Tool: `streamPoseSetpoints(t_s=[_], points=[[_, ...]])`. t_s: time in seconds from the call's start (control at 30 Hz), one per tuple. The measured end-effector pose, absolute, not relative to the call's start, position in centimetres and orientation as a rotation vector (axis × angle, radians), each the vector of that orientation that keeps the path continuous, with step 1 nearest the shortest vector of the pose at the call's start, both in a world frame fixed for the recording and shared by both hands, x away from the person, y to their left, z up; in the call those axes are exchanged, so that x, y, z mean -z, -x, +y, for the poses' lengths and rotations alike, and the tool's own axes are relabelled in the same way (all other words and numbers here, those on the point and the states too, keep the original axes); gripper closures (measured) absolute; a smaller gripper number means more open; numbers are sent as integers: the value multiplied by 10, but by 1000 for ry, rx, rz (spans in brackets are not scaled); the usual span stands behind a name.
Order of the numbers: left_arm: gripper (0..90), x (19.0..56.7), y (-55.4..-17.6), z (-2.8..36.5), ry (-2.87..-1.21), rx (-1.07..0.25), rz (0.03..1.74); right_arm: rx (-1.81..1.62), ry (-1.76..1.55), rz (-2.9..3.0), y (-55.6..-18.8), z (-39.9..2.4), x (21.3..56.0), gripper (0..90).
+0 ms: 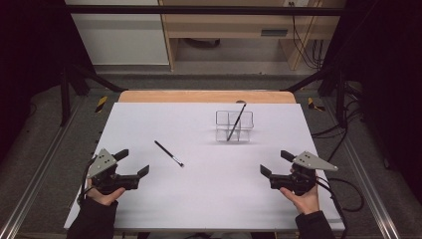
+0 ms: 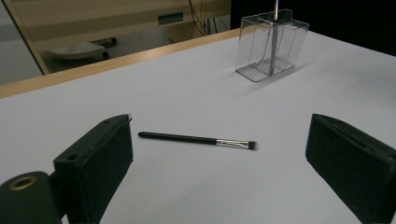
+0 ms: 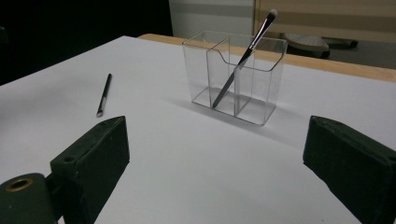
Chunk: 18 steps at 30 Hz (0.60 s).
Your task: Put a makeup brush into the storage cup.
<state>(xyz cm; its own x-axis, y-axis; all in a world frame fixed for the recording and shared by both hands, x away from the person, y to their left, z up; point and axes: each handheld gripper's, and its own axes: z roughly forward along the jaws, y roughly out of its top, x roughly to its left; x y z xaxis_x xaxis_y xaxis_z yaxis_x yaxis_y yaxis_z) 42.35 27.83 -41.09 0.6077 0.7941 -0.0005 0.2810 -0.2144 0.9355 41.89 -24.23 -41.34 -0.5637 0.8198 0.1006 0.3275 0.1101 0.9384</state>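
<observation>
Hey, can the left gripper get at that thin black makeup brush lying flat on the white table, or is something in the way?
Probably yes. The left gripper is open, and the thin black makeup brush lies alone on bare white table ahead of it.

Brush [image 1: 168, 153] flat on table [image 1: 149, 199], left of holder [image 1: 234, 126] (second brush [image 1: 236, 122] inside).
</observation>
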Motion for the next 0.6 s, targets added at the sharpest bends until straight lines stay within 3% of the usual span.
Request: streamPoseSetpoints(t_s=[0.6], points=[[70, 410, -425, 277, -1789, -596, 871, -1448, -1123, 1915, -415, -250, 409, 69]])
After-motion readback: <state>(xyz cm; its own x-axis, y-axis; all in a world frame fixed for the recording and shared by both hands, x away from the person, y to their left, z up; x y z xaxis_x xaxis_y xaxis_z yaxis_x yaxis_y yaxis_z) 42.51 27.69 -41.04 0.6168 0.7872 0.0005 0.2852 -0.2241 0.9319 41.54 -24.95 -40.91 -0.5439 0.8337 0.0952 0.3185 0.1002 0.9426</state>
